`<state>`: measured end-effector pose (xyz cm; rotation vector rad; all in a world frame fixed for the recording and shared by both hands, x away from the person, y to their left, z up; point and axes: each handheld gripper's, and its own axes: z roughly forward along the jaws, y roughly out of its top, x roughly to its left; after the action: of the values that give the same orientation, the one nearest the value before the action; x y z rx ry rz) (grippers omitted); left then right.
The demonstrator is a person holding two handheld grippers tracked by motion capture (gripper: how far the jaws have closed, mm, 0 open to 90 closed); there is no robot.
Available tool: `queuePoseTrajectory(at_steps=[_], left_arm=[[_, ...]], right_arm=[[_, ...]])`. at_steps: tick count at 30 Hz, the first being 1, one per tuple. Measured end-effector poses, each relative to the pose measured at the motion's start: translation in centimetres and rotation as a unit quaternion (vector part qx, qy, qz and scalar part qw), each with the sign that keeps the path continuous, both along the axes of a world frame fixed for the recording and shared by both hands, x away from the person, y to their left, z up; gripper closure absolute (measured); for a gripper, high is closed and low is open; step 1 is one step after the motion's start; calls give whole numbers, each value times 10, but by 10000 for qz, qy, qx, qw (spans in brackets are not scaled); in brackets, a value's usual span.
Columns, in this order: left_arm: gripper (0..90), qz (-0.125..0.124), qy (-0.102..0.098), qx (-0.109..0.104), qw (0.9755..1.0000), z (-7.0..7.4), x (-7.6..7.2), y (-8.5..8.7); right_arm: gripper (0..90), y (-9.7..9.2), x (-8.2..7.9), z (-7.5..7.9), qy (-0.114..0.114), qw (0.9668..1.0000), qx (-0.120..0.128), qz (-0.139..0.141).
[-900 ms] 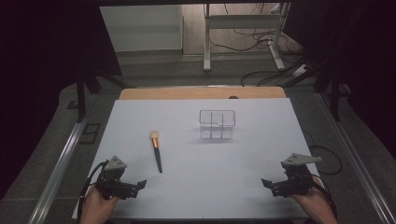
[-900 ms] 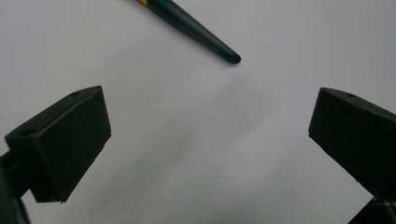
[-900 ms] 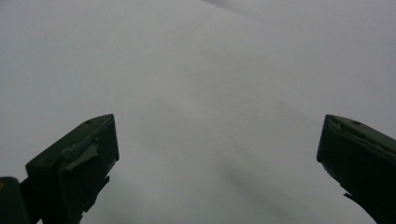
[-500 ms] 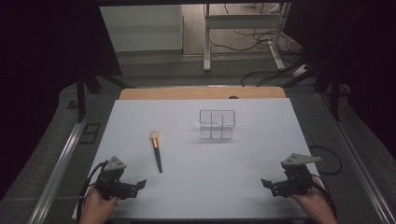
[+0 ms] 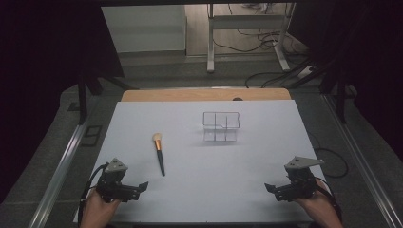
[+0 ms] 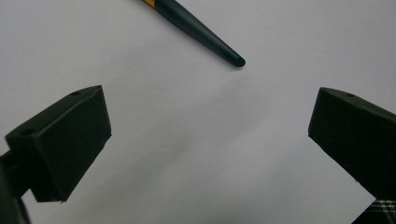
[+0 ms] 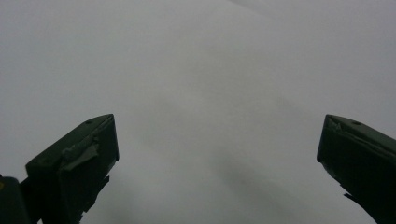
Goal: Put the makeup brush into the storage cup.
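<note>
A makeup brush (image 5: 159, 154) with a dark handle, orange band and pale bristles lies flat on the white table (image 5: 199, 190), handle toward the near edge.

Nothing has moved since the earlier pictures

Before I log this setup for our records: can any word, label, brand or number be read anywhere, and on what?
None can be read.
Brush: no print shows on its dark handle or orange band.
Clear divided box: no label.
White table: plain, no marks.
Left gripper and right gripper: their black jaws carry no writing.
</note>
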<state>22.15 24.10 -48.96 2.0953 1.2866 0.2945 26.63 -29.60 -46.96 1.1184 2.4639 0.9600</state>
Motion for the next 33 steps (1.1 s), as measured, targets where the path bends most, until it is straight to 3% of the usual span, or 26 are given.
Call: queuePoseTrajectory(at_steps=[7, 12, 27, 33], left_arm=[[0, 65, 114, 193, 9997, 2, 5, -2], [0, 160, 217, 221, 9994, 1, 8, -3], [0, 254, 351, 47, 9990, 4, 19, -1], [0, 240, 410, 105, 9988, 5, 25, -3]], right_arm=[[0, 1, 0, 0, -22, 10000, -8, 50], [0, 1, 0, 1, -32, 10000, -22, 65], [0, 2, 1, 1, -81, 9999, 76, -4], [0, 3, 1, 1, -63, 10000, 67, -7]])
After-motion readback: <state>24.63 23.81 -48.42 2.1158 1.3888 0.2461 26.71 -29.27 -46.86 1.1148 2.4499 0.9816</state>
